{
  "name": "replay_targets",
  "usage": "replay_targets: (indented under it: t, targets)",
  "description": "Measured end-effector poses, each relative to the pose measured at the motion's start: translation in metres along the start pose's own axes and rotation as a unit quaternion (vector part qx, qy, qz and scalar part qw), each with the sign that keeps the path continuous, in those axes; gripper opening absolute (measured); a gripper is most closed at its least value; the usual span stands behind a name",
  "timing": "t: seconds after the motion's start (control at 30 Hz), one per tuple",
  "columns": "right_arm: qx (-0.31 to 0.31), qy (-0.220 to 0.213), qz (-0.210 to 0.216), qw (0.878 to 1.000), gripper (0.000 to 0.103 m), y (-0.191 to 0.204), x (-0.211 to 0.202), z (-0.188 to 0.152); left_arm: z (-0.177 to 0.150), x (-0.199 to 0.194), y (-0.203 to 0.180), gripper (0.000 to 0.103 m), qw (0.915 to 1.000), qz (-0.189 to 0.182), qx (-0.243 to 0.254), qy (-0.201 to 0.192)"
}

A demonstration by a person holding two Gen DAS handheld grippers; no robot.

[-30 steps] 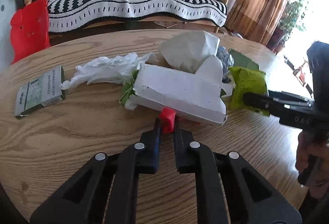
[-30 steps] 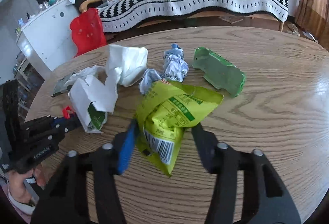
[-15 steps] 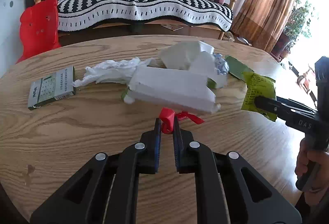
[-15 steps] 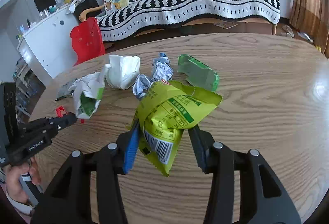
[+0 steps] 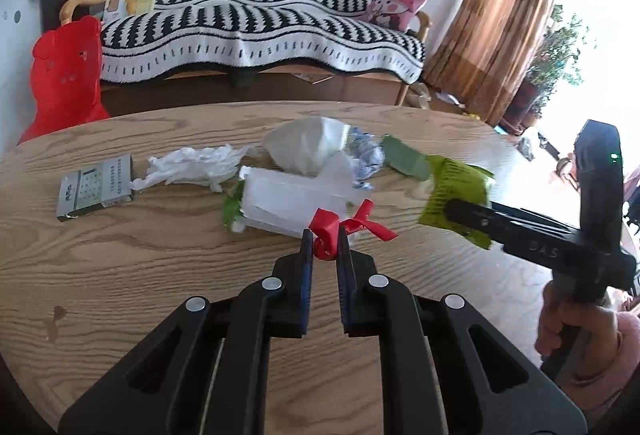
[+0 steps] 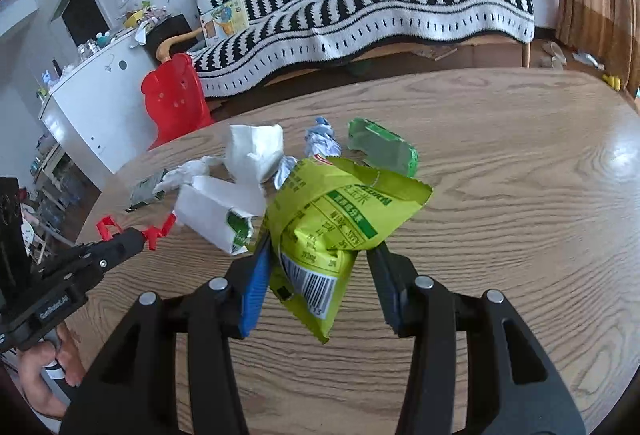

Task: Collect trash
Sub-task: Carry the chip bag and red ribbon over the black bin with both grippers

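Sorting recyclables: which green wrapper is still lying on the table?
The flattened dark green wrapper, lying on the table behind the pile. The yellow-green snack bag is lifted in the right hand-held gripper.

carton [image 5: 280, 201] on table [image 5: 160, 275], sofa [image 5: 256, 31] behind

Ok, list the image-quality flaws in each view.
Left wrist view: window at right blown out, yellow-green snack bag and nearby litter motion-blurred, fisheye bending the table. Right wrist view: sharper, sheen on the tabletop at right, dark vignette corners.
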State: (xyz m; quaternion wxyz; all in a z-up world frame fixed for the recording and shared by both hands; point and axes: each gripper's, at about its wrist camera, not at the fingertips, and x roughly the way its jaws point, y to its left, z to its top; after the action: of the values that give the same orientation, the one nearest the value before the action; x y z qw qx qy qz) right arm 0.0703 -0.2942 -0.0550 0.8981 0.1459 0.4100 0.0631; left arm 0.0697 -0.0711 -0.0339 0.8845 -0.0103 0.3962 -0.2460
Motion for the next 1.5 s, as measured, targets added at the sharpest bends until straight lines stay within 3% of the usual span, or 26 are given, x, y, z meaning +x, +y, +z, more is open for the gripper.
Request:
replay_targets:
  t: [0.7,0.9,1.1,1.27,1.4,1.5]
  targets:
    - [-0.009,0.041,-0.020,0.999,0.047,-0.005,0.026,-0.007,-0.002,0.011,0.000,0.010,0.9997,0.017,0.007,0.014]
    - [-0.015,0.036,-0.021,0.999,0.047,0.000,0.014,-0.008,0.001,0.010,-0.009,0.010,0.9999,0.007,0.006,0.011]
    - [-0.026,0.006,-0.024,0.999,0.047,-0.013,-0.069,-0.026,0.008,0.006,-0.041,0.010,0.9992,-0.020,0.033,0.003]
    - [-0.013,-0.050,-0.089,0.995,0.047,-0.063,-0.190,-0.064,-0.003,-0.013,-0.100,0.010,0.9935,-0.077,0.083,0.006]
    - [0.051,-0.056,-0.142,0.987,0.047,-0.124,-0.257,-0.117,-0.008,-0.036,-0.199,0.010,0.9754,-0.149,0.162,0.011]
    - [0.090,-0.054,-0.161,0.981,0.047,-0.163,-0.291,-0.152,-0.023,-0.040,-0.286,0.010,0.9523,-0.191,0.234,0.045]
